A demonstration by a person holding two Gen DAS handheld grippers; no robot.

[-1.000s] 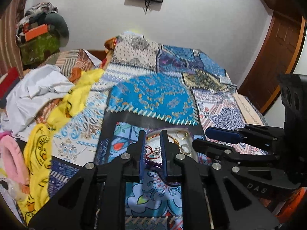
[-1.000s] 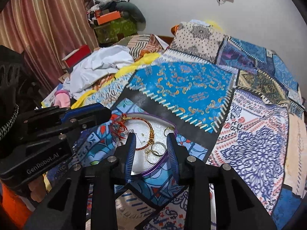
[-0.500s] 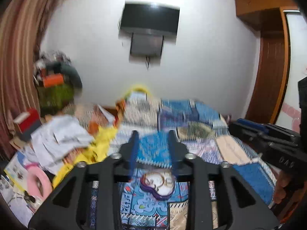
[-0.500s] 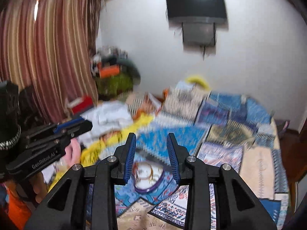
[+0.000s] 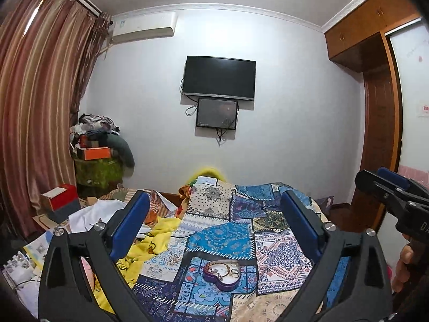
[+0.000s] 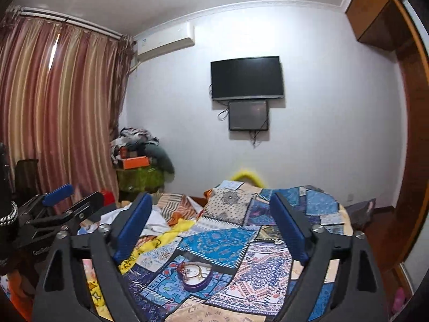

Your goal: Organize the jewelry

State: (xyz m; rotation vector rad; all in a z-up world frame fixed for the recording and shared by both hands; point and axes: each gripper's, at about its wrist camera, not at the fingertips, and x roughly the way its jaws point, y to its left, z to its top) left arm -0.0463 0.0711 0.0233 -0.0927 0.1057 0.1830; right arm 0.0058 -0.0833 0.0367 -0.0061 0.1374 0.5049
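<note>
Left gripper [image 5: 214,230] jaws just opened wide, empty; right gripper [image 6: 211,228] likewise.

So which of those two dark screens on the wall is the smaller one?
The lower screen, hanging just beneath the wide television. It is clearly narrower, with cables dangling below it.

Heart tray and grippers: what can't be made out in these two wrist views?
- Heart tray: the jewelry in it is too small to count or sort by type in either view; in the right wrist view its near rim hides part of the inside.
- Bed: its near end is cut off by the bottom edge and the gripper frames.
- Left gripper and right gripper, both open and empty: the holding hands are mostly out of frame.
</note>
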